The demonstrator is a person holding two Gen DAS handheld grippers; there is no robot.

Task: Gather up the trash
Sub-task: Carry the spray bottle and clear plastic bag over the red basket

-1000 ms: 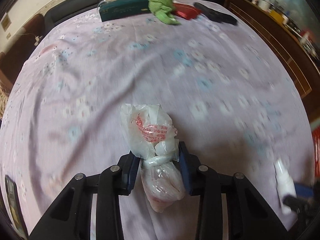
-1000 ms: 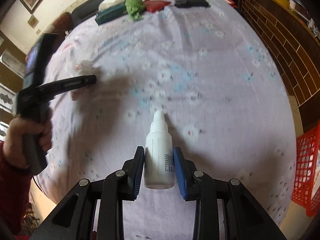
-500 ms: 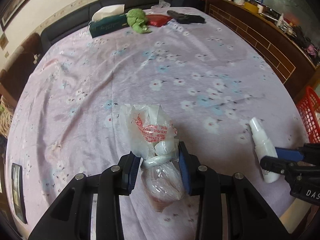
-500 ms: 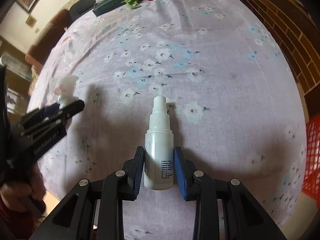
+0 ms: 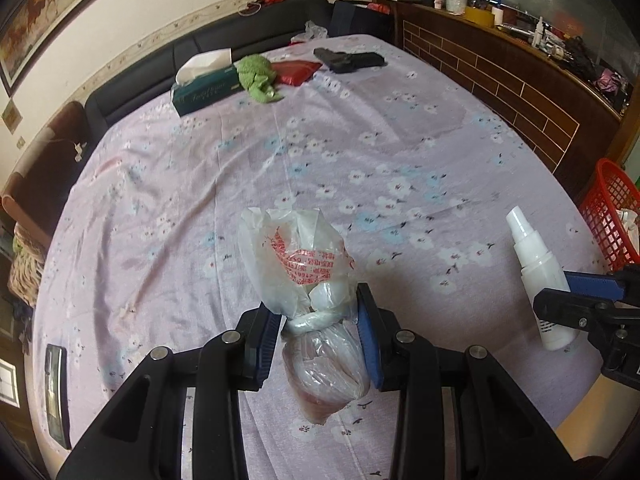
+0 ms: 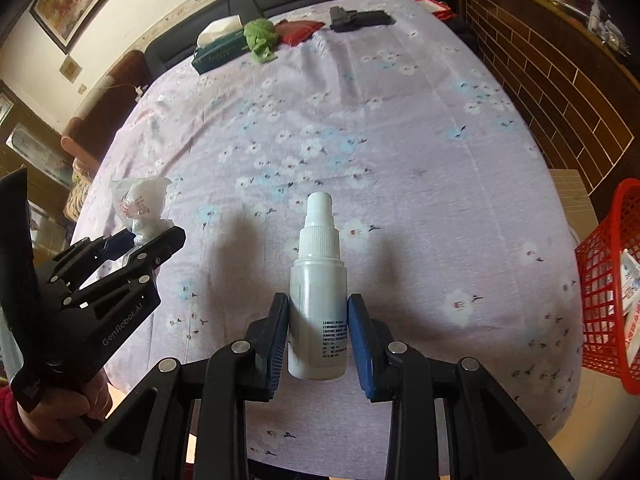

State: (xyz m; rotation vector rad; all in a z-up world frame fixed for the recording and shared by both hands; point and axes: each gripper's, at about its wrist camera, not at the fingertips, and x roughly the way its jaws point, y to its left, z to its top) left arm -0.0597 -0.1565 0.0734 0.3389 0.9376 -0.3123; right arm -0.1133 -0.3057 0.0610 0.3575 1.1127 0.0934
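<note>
Both pieces of trash are already in hand, so the step under way is the carry to the bin. The left tool [image 5: 318,334] is closed narrow on the knotted neck of a plastic bag [image 5: 308,280], pads pressing it from either side; the printed top stands up beyond the pads and the filled bottom hangs toward the camera, above the near edge of the bench [image 5: 360,140]. The right tool [image 6: 318,336] is clamped on the lower body of a white spray bottle [image 6: 318,292], nozzle pointing away, likewise held over the near edge under the flowered cloth. A red mesh basket [image 6: 604,292] stands off the right edge of the bench, below its level, with some packaging already inside; it looks like the place for the trash. The next move calls for swinging each tool past the right edge until its load is above the basket's mouth, then letting go. The bottle is closer and should go first, leaving room for the bag, which is soft and may cling to a pad.
</note>
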